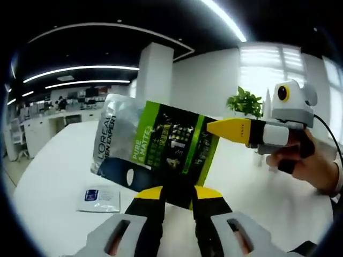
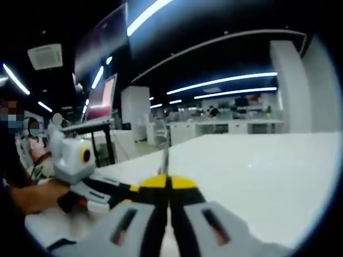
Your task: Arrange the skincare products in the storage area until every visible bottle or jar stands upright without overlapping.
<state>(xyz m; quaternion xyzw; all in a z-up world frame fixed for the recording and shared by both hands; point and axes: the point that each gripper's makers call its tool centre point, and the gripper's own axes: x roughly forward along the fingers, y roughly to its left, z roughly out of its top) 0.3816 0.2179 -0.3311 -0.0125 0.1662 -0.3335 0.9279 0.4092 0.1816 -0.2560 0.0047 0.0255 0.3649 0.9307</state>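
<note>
Left gripper view: we see the left gripper (image 1: 177,194) clamped on the bottom edge of a sachet pack (image 1: 155,144), held up above the white counter (image 1: 59,176). Print reads "L'OREAL MEN EXPERT" on the silver side, "PURE & MATTE" on the green band; smaller text unreadable. Right gripper (image 1: 214,127) touches the pack's right edge, a hand (image 1: 305,160) behind it. A small blue-and-white sachet (image 1: 99,199) lies flat on the counter. Right gripper view: jaws pinched tight on the pack's thin edge (image 2: 166,155); left gripper (image 2: 131,188) beside them.
</note>
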